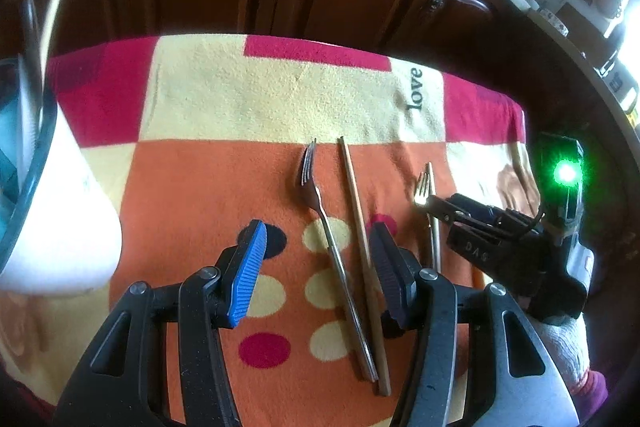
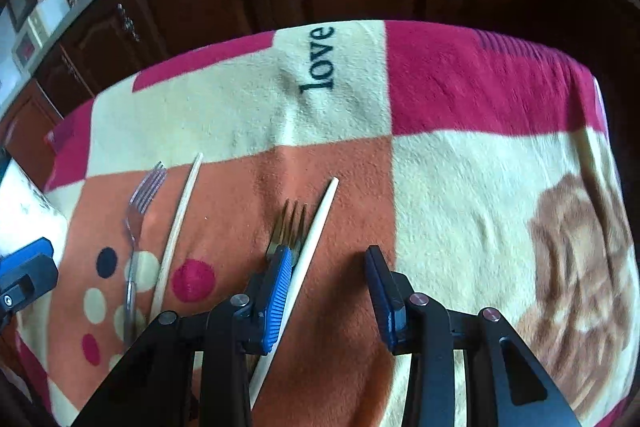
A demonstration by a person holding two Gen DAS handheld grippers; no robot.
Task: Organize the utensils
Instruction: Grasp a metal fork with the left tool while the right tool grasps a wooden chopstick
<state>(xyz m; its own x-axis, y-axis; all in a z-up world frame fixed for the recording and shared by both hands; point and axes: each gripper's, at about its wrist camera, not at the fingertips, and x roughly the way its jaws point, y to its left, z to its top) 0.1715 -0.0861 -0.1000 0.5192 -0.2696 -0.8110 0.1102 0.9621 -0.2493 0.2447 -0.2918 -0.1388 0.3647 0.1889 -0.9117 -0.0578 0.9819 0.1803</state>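
Your utensils lie in two pairs on the blanket-covered worktop [image 2: 460, 187]: a silver fork [image 1: 320, 211] just beside a wooden chopstick [image 1: 360, 227], and, toward 3 o'clock in the left wrist view, a gold fork [image 2: 290, 227] beside a pale chopstick [image 2: 308, 255]. All four point roughly to 12 o'clock. The left tongs [image 1: 318, 269] stand apart, straddling the silver fork and its chopstick — both handles run between the pads, neither visibly touched. The right tongs [image 2: 328, 291] also stand apart with nothing clamped; the blue pad [image 2: 276, 299] sits over the neck of the gold fork, and the pale chopstick passes just inside it, leaving most of the gap over bare blanket. That is your risk: closing from here, the right tongs would likely catch only the chopstick, or push the fork sideways under the pad, because the pair is off-centre toward 9 o'clock. On the left, closing on two thin handles at once could scissor them, and one may slip out on the lift; the soft blanket also lets thin metal sink, so a shallow pinch may skate over it. A white container [image 1: 60, 219] at 9 o'clock in the left view is near — mind it when you swing. Both hands pitch steeply downward, tongs aimed at the worktop, with the right one seen at 3 o'clock from the left camera.
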